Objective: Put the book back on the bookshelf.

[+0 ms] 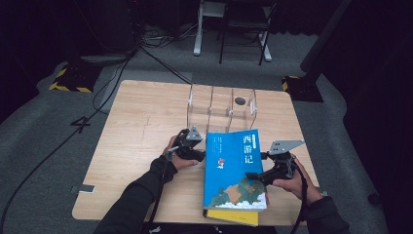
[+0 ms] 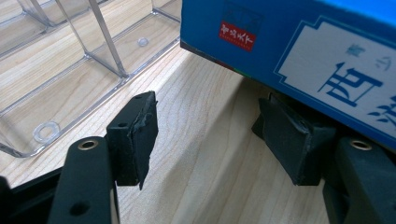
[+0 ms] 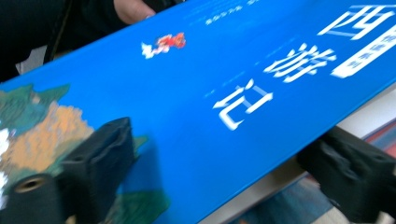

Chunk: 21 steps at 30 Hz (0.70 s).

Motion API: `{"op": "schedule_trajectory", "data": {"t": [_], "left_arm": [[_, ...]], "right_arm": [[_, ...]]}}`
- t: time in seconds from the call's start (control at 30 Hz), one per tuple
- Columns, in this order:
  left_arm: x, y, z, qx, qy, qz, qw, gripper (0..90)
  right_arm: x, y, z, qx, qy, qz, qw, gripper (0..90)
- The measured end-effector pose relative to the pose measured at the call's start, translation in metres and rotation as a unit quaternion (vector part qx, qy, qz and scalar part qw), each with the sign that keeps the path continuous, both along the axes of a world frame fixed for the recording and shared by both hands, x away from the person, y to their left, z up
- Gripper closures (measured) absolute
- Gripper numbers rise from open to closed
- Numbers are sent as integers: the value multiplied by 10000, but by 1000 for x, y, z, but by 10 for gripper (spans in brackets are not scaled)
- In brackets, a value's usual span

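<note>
A blue book (image 1: 236, 168) with white Chinese characters lies tilted over a yellow book (image 1: 234, 217) on the wooden table (image 1: 141, 122). My right gripper (image 1: 255, 175) grips its right edge. In the right gripper view one pad (image 3: 100, 154) rests on the blue cover (image 3: 224, 84) and the other pad (image 3: 348, 172) sits under the page edge. My left gripper (image 1: 197, 151) is at the book's left edge, jaws open. In the left gripper view only bare wood lies between them (image 2: 210, 126), and its right pad (image 2: 292, 140) is tucked beneath the overhanging blue book (image 2: 289, 51).
A clear acrylic organizer (image 1: 221, 105) with several compartments stands just behind the books, and its walls (image 2: 70, 70) are close to my left jaws. Dark cables, stands and chair legs are on the grey floor beyond the table.
</note>
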<state>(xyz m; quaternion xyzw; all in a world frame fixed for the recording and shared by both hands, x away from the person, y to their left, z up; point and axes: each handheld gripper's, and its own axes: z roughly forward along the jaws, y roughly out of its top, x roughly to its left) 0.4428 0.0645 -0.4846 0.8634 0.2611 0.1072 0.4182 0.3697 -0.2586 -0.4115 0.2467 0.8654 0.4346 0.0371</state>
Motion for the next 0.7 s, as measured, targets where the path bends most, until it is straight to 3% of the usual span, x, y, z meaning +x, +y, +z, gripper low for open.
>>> {"op": "schedule_trajectory", "data": {"t": [0.07, 0.1, 0.2, 0.27, 0.43, 0.5, 0.57, 0.7], "left_arm": [[0, 0, 1, -30, -9, 1, 10000, 410], [0, 0, 2, -7, 1, -4, 10000, 410], [1, -2, 4, 108, -63, -108, 9999, 475], [3, -1, 5, 65, -10, -117, 9999, 525], [4, -1, 4, -73, 14, -185, 9998, 666], [5, -2, 3, -106, 36, -233, 9997, 679], [6, -1, 3, -233, 45, -306, 9992, 760], [7, 0, 4, -269, 36, -367, 9990, 773]], "right_arm": [[5, 2, -2, 149, 12, -21, 9999, 370], [5, 2, -2, 149, 12, -21, 9999, 370], [10, 7, -4, 305, 91, 130, 9994, 485], [13, 10, -3, 355, 69, 205, 9991, 532], [13, 13, 0, 369, -138, 326, 9987, 590], [13, 13, 0, 383, -171, 324, 9986, 597], [13, 16, 0, 419, -261, 331, 9982, 612], [13, 17, 1, 386, -380, 392, 9978, 617]]}}
